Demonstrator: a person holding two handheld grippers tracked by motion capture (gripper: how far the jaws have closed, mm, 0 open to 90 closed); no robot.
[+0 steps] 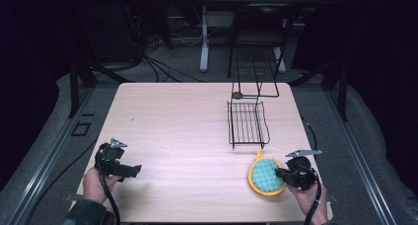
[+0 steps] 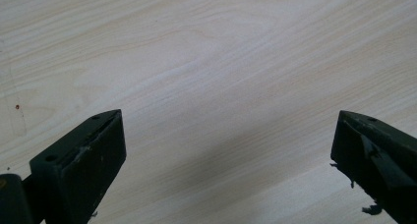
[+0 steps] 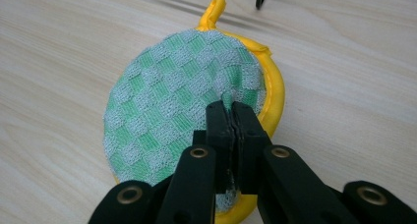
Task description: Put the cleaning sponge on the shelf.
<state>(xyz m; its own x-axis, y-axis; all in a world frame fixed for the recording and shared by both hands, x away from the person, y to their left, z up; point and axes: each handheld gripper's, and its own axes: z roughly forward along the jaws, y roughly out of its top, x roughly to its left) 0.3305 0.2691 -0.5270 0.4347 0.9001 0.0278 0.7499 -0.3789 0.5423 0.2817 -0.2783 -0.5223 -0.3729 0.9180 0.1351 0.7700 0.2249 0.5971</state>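
Yellow-rimmed and faced in green-and-white checked mesh, a round scrubber [image 1: 266, 176] is seen lying flat near the front right corner of the table [image 1: 187, 121], just in front of a black wire rack [image 1: 247, 124]. Its small yellow loop [image 3: 212, 11] is pointed away from the person, toward the rack, so that the pad's only axis is run from the near edge to the loop. The scrubber is reached from its right side by the right gripper [image 1: 282, 174], which is by far the nearer of the two. In the right gripper view the jaws are pressed together with a fold of the mesh pinched between them at the pad's near edge; the yellow rim is left lying on the wood beneath. The pad is not yet lifted, as far as can be judged. The left gripper [image 1: 132, 169] is held well apart, over bare wood at the table's front left, its jaws spread wide and nothing touched by them. Any carry toward the rack would be made forward and slightly left from the right hand [image 1: 308, 198].
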